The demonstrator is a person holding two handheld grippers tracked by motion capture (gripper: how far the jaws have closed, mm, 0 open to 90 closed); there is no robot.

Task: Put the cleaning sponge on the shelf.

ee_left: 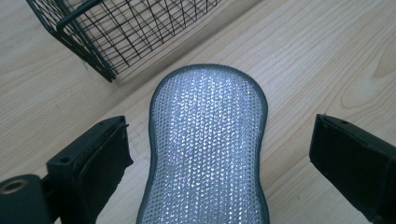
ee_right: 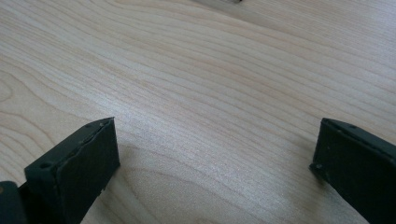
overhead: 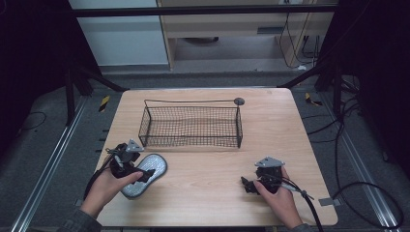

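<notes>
A silver mesh scouring sponge (overhead: 155, 164) with a grey rim lies flat on the wooden table (overhead: 217, 164), near its front left. My left gripper (overhead: 144, 175) sits over the sponge's near half. In the left gripper view the sponge (ee_left: 208, 140) runs lengthwise between the jaws, with a gap on each side, so the left gripper (ee_left: 219, 123) is open and not pressing on it. My right gripper (overhead: 247, 184) rests at the front right in a hand, pointing left. In its own view the right gripper (ee_right: 217, 123) stands open over bare wood.
A black wire basket (overhead: 145, 128) with nothing in it stands at the middle back of the table, just beyond the sponge; its corner (ee_left: 107, 42) is close ahead in the left gripper view. A small dark disc (overhead: 239, 101) lies behind the basket. Bare wood lies between the two grippers.
</notes>
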